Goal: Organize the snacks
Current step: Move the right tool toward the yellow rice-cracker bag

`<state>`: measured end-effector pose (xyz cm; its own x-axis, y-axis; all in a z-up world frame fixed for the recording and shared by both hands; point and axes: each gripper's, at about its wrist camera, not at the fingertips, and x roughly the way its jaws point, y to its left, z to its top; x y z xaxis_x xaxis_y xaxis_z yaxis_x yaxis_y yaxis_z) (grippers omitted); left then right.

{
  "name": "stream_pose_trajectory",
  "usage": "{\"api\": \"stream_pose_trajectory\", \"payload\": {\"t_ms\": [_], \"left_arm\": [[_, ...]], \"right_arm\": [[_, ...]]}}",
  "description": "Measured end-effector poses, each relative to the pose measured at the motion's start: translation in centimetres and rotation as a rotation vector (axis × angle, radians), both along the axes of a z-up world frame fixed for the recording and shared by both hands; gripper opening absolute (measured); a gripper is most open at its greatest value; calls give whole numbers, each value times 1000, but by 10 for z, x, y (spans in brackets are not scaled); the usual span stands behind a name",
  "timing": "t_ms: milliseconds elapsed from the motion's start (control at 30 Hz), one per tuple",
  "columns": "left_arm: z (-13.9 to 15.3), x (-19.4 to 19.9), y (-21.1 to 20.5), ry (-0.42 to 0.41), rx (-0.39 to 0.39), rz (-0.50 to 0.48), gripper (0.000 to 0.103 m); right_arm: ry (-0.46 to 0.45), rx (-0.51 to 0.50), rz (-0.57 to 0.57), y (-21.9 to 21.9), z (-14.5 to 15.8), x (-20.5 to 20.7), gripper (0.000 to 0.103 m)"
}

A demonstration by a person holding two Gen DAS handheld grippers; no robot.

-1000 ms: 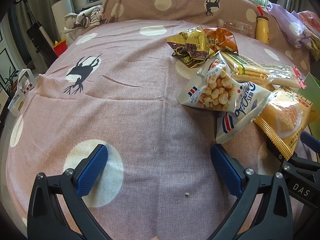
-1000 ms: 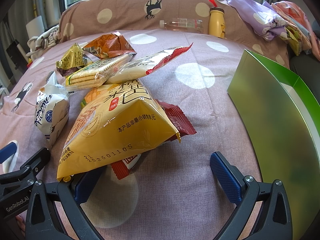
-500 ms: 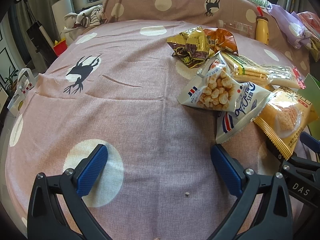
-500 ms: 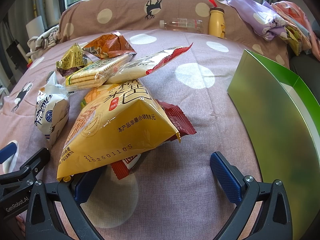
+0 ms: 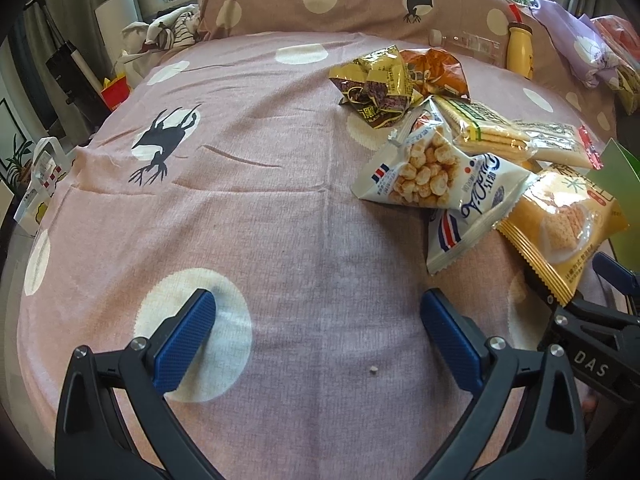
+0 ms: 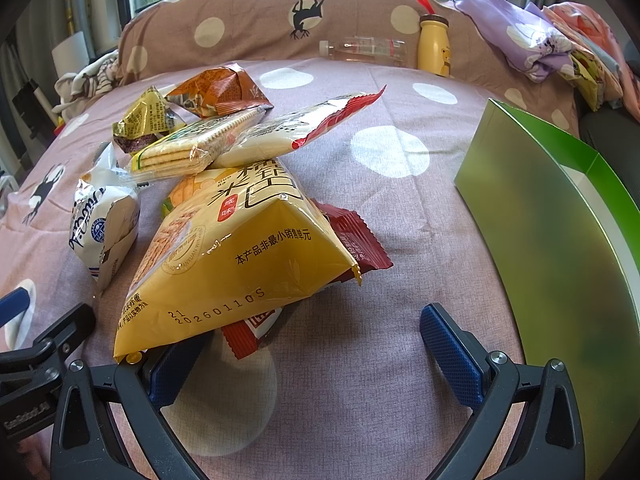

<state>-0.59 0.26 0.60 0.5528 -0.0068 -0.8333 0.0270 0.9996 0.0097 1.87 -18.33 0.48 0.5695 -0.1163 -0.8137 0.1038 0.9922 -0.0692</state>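
Snacks (image 6: 224, 184) lie heaped on pink bedsheet (image 5: 240, 208), green box (image 6: 560, 248) to the right, nothing visible inside it yet. No change vs 1.0 s and 0.5 s ago: both tools static, pile undisturbed. Left gripper (image 5: 316, 320) spread wide, empty, over bare sheet. Right gripper (image 6: 308, 344) also spread, empty; yellow cracker bag (image 6: 240, 264) overhangs its left finger, not clamped. Assessment: pause before 1st pick; sorting not started. Likely next: right closes on yellow bag.
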Motion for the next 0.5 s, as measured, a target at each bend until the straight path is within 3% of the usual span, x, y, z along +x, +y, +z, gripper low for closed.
{"api": "stream_pose_trajectory", "payload": {"t_ms": [133,267,333,400,500], "left_arm": [[12,-2,2,-27,28,7,103],[38,-11,3,-113,-12,-17,103],[52,-17,4,-156,-35,-53,103],[69,-23,3,-203,-49,-83,103],[100,-22,8,-235,-140,-74,102]], "right_arm": [[18,-21,-11,3,1,1,103],[83,88,-47,-3,15,-3,102],[10,171,-60,-7,42,-17,102],[-44,168,-69,-7,68,-25,102],[-112,193,-65,-12,107,-31,102]]}}
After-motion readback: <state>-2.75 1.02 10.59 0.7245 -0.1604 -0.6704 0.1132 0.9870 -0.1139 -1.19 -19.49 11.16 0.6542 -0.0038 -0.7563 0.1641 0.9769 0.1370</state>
